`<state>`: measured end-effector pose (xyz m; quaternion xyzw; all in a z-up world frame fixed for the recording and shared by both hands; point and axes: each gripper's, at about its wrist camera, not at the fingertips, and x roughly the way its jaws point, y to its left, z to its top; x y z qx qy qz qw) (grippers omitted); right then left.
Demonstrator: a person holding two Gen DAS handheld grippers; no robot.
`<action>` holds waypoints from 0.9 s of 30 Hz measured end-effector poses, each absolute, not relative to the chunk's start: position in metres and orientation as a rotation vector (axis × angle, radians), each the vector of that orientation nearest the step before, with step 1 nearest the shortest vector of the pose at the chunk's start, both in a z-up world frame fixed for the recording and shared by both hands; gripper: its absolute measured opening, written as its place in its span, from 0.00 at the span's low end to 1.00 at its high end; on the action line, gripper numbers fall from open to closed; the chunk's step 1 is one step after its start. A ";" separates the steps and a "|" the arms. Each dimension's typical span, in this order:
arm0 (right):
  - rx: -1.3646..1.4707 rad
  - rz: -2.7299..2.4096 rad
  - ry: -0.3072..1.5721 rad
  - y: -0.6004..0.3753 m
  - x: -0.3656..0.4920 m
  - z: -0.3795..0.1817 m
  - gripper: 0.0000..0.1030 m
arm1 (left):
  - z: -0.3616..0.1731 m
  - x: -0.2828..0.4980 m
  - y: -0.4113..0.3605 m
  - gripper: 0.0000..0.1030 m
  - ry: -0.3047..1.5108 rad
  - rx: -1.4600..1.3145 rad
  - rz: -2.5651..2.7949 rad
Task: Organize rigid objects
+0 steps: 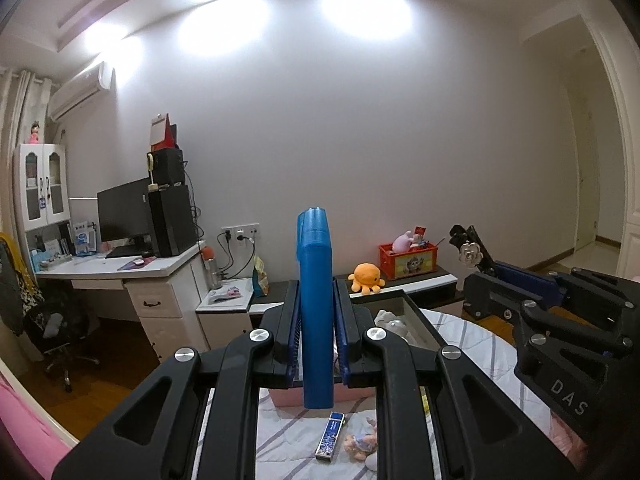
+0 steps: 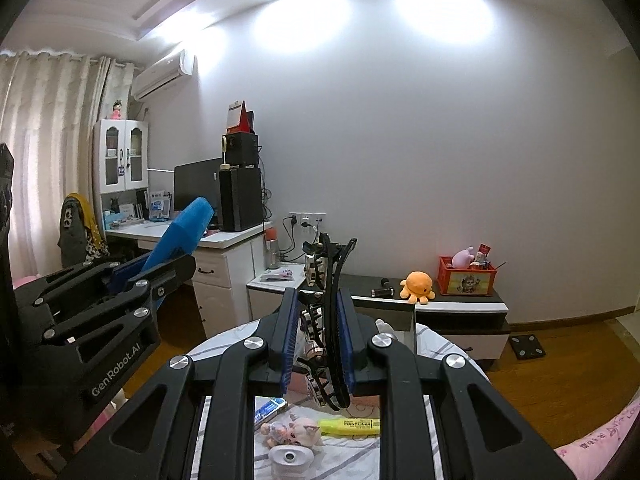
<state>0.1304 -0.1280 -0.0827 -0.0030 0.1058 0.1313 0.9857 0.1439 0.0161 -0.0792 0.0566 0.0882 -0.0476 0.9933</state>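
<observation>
Both sets of fingers are clenched on something. Those of the left gripper [image 1: 316,340] clamp a blue case [image 1: 316,304] upright by its 2 flat faces, near its lower half, with the rounded top poking well above the pads. Those of the right gripper [image 2: 318,344] pinch a black hair clip [image 2: 326,320] with silvery decorations, also held on end, high above the bed [image 2: 440,344].

That case looks like stiff, ribbed plastic, light and a bit slick, so I'd say a squeeze across the broad faces is the sensible hold; gripped by the narrow edges it would likely twist. The clip is thin, curved and toothed, probably springy, and its ornaments look easy to snap, so the plain spine is the safer place to take it.

Below, on the striped sheet, lie a small blue-and-white box [image 1: 330,436], a yellow highlighter [image 2: 350,426], a little doll [image 2: 294,432] and a white round-topped gadget [image 2: 290,458]. A pink bin [image 1: 284,396] sits just past them, mostly hidden by the fingers; that seems the likely home for the hard items.
</observation>
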 end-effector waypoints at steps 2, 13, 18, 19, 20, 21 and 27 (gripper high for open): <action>-0.006 0.263 0.213 -0.127 0.134 -0.083 0.18 | -0.080 0.150 0.018 0.15 0.185 0.110 -0.094; -0.011 0.265 0.287 -0.129 0.193 -0.095 0.18 | -0.096 0.214 0.016 0.15 0.266 0.137 -0.115; -0.019 0.263 0.380 -0.137 0.249 -0.114 0.18 | -0.115 0.276 0.019 0.15 0.351 0.154 -0.150; -0.018 0.265 0.400 -0.139 0.258 -0.118 0.18 | -0.118 0.287 0.020 0.15 0.368 0.145 -0.171; -0.022 0.259 0.428 -0.141 0.271 -0.124 0.18 | -0.123 0.304 0.021 0.15 0.403 0.138 -0.194; -0.027 0.253 0.451 -0.142 0.283 -0.131 0.18 | -0.129 0.319 0.020 0.15 0.433 0.142 -0.200; -0.041 0.277 0.631 -0.142 0.346 -0.176 0.18 | -0.173 0.387 0.020 0.15 0.592 0.169 -0.167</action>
